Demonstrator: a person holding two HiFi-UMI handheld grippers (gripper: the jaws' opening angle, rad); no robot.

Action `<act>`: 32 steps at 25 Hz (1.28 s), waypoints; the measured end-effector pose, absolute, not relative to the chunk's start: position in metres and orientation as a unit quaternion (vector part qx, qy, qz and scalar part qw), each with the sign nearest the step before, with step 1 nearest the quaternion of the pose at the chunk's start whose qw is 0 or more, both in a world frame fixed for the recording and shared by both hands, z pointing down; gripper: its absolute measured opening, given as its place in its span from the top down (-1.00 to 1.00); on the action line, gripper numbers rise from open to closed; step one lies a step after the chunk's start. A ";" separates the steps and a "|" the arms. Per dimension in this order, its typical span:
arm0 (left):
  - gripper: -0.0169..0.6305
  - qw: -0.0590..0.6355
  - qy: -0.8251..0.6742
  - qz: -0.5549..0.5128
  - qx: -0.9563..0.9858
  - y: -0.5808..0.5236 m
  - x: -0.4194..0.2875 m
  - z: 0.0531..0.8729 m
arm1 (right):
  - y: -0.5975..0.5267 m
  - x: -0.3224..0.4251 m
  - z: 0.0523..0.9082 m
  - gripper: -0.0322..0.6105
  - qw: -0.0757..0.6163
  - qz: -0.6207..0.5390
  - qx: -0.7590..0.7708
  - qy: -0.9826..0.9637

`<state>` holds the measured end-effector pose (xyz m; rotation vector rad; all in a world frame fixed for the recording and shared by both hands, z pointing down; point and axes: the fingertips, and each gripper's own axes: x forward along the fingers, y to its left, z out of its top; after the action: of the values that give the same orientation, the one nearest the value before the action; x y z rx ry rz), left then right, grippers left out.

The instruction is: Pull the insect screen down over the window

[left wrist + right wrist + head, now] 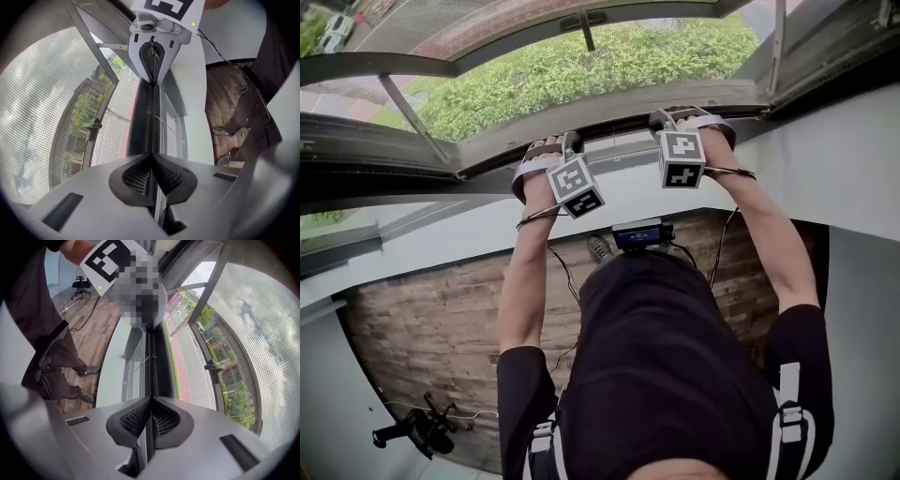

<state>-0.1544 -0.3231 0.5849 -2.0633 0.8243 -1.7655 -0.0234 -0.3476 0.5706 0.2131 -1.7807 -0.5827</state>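
**Risks**
- Grip taken on thin lip of pull bar [146, 123] only. Lip could be slipped from jaws if pull is angled off bar line.
- Bar could be racked and jammed if left gripper [151, 174] and right gripper [150, 417] are drawn down unevenly.

**State**
- Both jaw pairs pinched on lip, nearly together.
- Dark bar runs straight ahead of jaws.
- Insect screen [51, 117] mesh seen beside jaws, fine, taut, untorn.

Office-like room, wood-plank floor [431, 328], black swivel chair [81, 285], large window [581, 66].
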 end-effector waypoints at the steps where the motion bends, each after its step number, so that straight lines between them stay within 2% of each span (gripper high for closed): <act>1: 0.89 0.148 0.286 -0.615 -0.720 -0.323 -0.154 0.588 | -0.347 -0.024 0.573 0.84 0.589 -0.248 0.090 -0.764; 15: 0.89 0.122 0.299 -0.598 -0.733 -0.324 -0.153 0.613 | -0.350 -0.024 0.601 0.84 0.596 -0.231 0.092 -0.763; 25: 0.89 0.138 0.301 -0.590 -0.736 -0.324 -0.152 0.617 | -0.348 -0.022 0.603 0.84 0.594 -0.233 0.107 -0.762; 32: 0.88 0.147 0.321 -0.593 -0.723 -0.320 -0.159 0.614 | -0.346 -0.029 0.601 0.83 0.598 -0.290 0.103 -0.740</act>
<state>-0.1591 -0.3199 0.6138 -2.0813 0.9245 -1.7066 -0.0294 -0.3464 0.6012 0.2384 -1.7177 -0.6740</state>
